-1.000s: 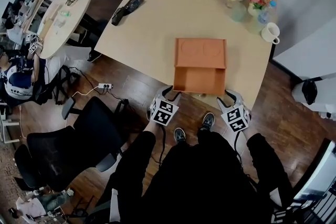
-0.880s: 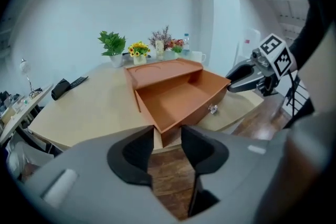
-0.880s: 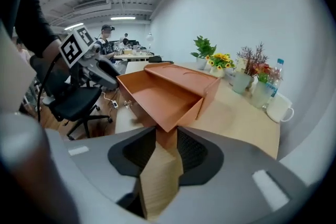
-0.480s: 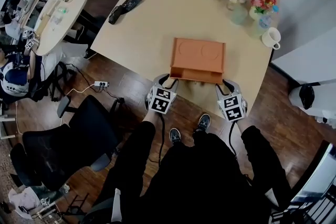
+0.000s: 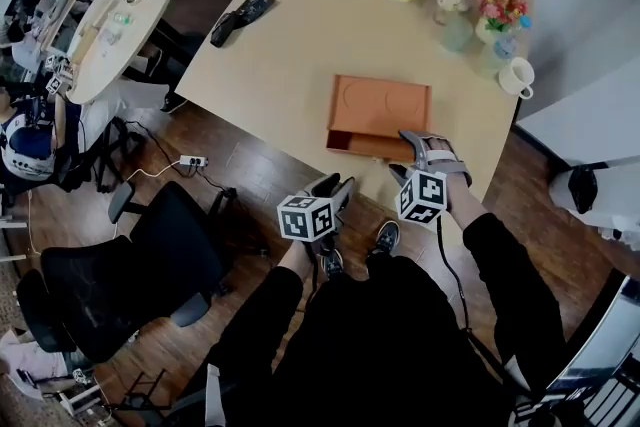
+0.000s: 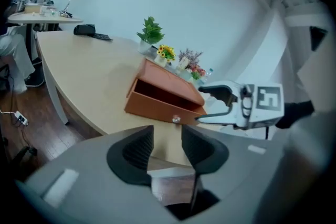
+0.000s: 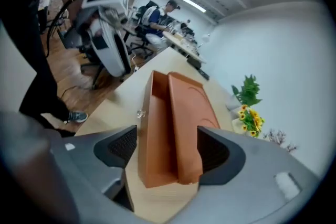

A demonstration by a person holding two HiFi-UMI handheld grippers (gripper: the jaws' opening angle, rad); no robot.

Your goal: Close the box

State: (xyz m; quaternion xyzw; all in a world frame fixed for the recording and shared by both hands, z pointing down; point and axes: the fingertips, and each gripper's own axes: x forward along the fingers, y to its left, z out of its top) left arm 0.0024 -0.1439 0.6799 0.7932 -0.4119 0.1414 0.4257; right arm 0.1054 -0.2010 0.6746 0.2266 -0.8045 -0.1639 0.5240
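The box [image 5: 378,115] sits mid-frame on the table [image 5: 290,45] with its drawer [image 5: 360,144] ajar, so the right gripper [image 5: 400,154], jaws opening wide around its end without gripping, should push the drawer front squarely, while the left gripper [image 5: 335,187], narrowly parted and opening, holds nothing.

The box [image 5: 380,105] lies on the table [image 5: 290,45], not fully shut. The right gripper [image 5: 400,155], jaws opening, straddles its near right corner.

Orange box [image 5: 380,105] near the table's [image 5: 290,45] front edge, drawer [image 5: 362,146] partly open.
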